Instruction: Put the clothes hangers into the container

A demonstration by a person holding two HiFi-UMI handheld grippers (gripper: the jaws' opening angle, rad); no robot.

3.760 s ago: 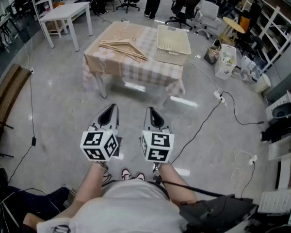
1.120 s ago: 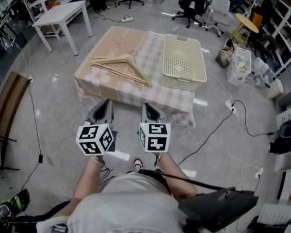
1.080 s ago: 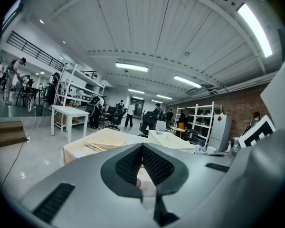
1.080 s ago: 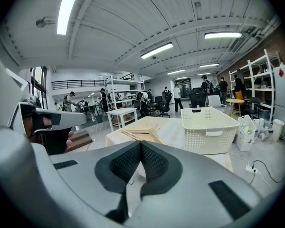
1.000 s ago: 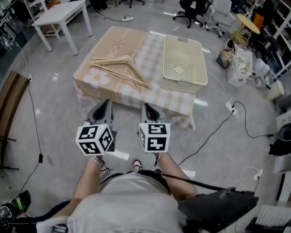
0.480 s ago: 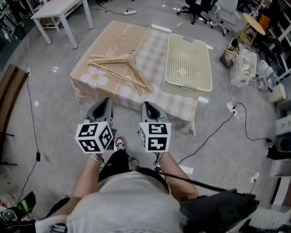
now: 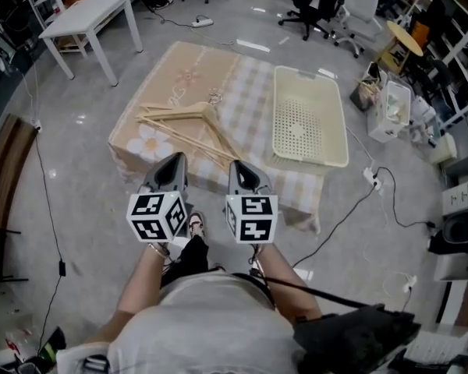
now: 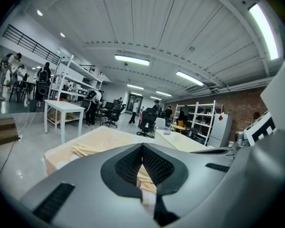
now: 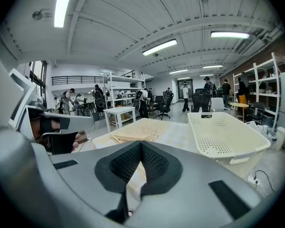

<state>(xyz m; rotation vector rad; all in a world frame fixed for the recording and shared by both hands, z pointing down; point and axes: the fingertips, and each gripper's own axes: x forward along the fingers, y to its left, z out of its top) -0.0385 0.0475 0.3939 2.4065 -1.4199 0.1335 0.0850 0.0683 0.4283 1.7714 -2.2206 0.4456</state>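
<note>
1. The pale wooden clothes hangers (image 7: 189, 121) lie in a loose pile on the left half of the surface (image 7: 195, 65), which has a beige flower-and-check cloth. None is in the basket yet.
2. The left hand-held gripper (image 7: 174, 160) is closed and holds nothing. It is by the near edge of the surface, pointing at the pile.
3. The right hand-held gripper (image 7: 240, 167) is just beside it, also closed and empty, by the same near edge.
4. The cream plastic basket with holes (image 7: 300, 127) sits on the right half of the surface, beside the hangers. It is empty.
5. A moment ago the surface was farther off. The person has walked up, and both hand-held grippers are now close to it. That likely means the picking up can start soon, but the jaws must open first.
</note>
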